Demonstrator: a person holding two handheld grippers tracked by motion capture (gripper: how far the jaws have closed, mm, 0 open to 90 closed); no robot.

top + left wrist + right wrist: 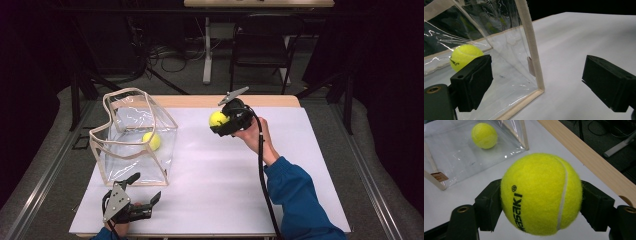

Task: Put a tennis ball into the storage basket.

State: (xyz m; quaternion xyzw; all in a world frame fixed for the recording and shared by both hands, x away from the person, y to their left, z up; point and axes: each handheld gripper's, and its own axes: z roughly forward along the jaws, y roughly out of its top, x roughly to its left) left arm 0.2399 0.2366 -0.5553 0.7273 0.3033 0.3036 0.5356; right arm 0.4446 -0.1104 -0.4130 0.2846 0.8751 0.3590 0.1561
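Black "asaki®", perhaps cut off, on tennis ball (541, 195)

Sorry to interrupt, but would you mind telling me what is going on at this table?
A person works two handheld claws at a white table. The right claw is shut on a tennis ball and holds it above the table, to the right of a clear bag. A second ball already lies in the bag. The left claw is open, beside the bag's near corner.
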